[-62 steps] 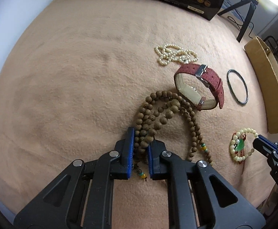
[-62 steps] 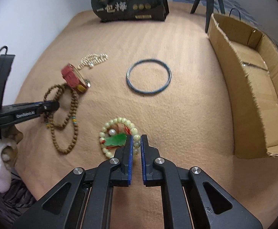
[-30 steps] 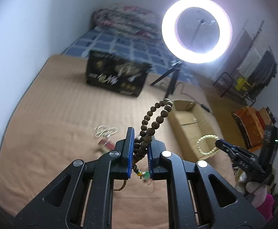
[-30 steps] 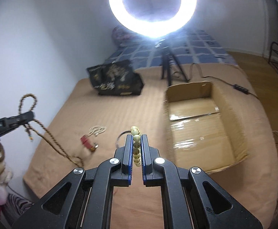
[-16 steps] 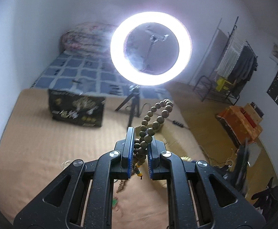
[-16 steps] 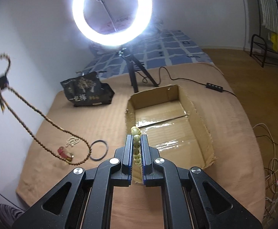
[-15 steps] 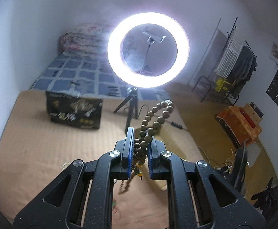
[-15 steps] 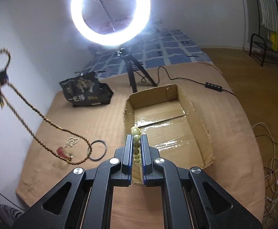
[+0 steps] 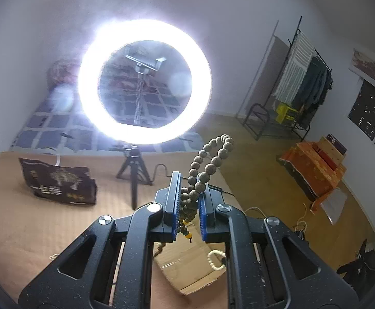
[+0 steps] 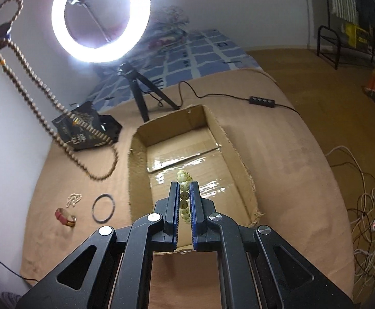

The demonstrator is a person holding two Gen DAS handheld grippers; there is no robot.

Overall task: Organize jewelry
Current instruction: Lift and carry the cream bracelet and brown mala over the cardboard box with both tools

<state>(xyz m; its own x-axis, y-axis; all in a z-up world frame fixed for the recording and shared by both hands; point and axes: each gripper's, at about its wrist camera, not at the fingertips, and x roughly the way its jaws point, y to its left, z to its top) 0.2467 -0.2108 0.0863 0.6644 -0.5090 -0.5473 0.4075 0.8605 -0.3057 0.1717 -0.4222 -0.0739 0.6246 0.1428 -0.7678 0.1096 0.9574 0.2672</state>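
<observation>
Left wrist: the left gripper clamps the wooden beads, held high before the ring light. Right wrist: the right gripper pinches the pale bracelet above the box; bangle, watch and pearls lie on the blanket.

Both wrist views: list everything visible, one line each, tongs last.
Box: one, brown cardboard, open, on the tan cover.
Wooden beads: one long brown strand, hanging in the air left of the box.
Pale bracelet: one, cream-green, held over the box.
Pearls: one white strand, on the cover left of the box.
Bangle: one, dark, beside the pearls.
Watch: one, red strap, near the bangle.
Bag: one, black, far end.
Ring light: one, lit, on a tripod.
Left tongs: shut on wooden beads.
Right tongs: shut on pale bracelet.
</observation>
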